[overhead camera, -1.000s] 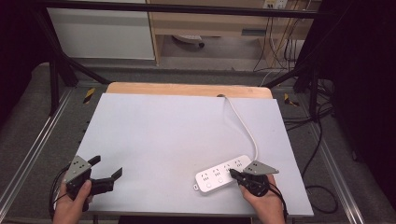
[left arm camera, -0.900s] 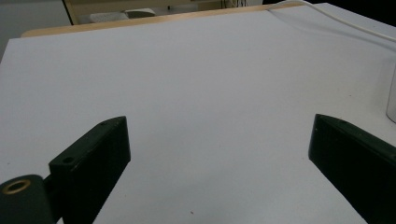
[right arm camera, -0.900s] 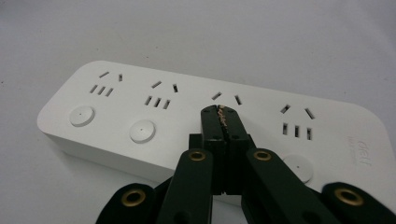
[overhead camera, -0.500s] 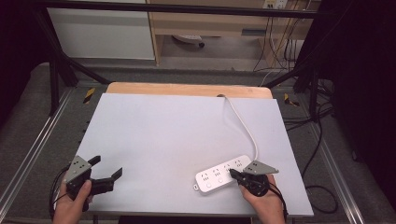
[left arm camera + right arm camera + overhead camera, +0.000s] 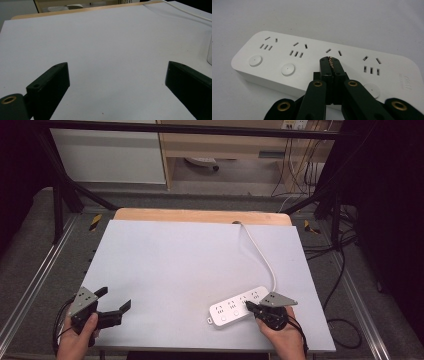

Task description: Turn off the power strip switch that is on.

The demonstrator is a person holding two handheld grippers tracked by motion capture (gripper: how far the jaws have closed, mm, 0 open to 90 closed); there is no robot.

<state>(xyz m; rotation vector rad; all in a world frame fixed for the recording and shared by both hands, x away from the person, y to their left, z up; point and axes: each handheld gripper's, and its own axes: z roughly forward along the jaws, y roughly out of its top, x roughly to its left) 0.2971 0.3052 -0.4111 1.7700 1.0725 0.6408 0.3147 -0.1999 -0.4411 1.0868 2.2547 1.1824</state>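
Observation:
A white power strip point(image 5: 239, 306) lies near the table's front right, its white cable point(image 5: 262, 254) running to the back edge. In the right gripper view the strip point(image 5: 287, 56) shows several socket groups, each with a round button. My right gripper point(image 5: 248, 306) is shut with nothing in it; its closed tips point(image 5: 330, 59) rest over the strip's third socket group from the left. My left gripper point(image 5: 116, 301) stands open at the front left, jaws wide apart over bare table point(image 5: 117, 72) with nothing between them.
The grey-white table top point(image 5: 190, 265) has a wooden strip point(image 5: 200, 216) along its back edge. Black frame bars and cables surround the table on the floor. The strip's end point(image 5: 209, 53) peeks in at the right of the left gripper view.

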